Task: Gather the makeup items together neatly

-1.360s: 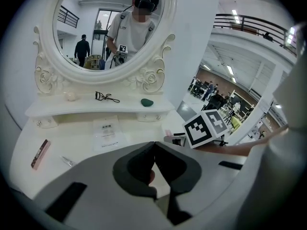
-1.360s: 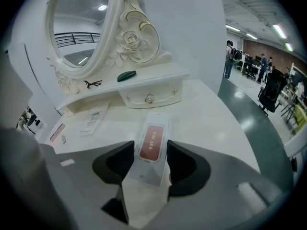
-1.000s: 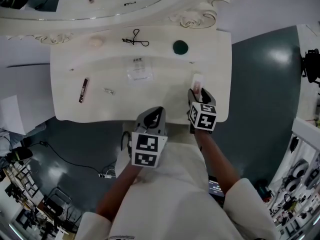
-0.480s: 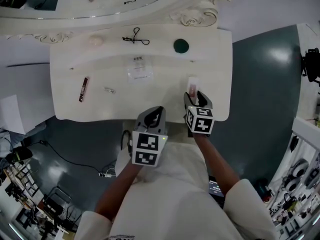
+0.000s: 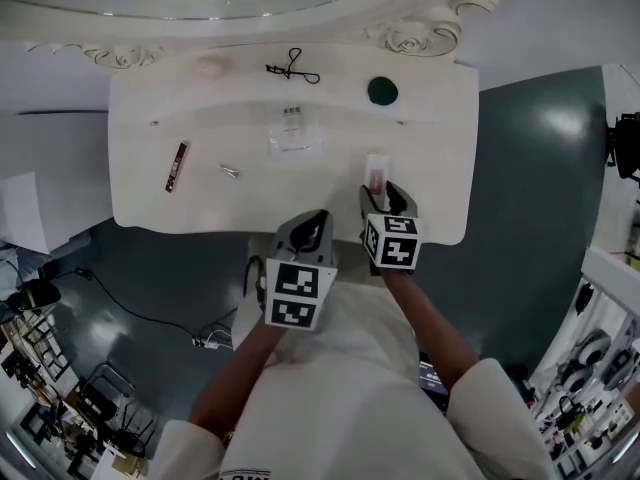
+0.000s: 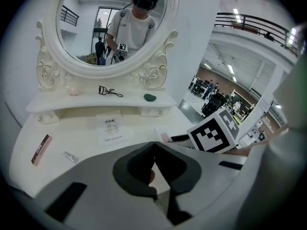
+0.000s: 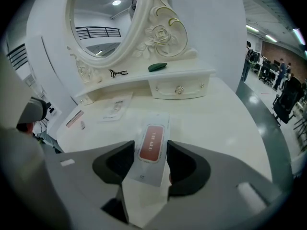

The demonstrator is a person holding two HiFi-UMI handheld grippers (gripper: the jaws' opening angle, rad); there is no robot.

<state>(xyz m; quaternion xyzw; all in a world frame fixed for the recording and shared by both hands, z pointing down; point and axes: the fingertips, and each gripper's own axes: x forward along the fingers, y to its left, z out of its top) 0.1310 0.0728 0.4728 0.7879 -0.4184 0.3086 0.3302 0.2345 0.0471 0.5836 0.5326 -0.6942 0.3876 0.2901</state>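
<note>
Right tongs [image 5: 385, 196] are pinching the little red-labelled packet [image 7: 152, 143] by its long edges, over the near right part of the white dresser top [image 5: 140, 183]. Left tongs [image 6: 154, 147] are pressed together with nothing in them, just off the near edge. Clear pouch [image 5: 296, 133] sits mid-table, brown stick [image 5: 177, 166] and small tube [image 5: 229, 171] way over left.

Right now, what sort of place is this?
Likely a staged vanity corner inside a large open hall or lab: a white dressing table with an ornate oval mirror, an eyelash curler on its shelf, and a railed mezzanine beyond.
</note>
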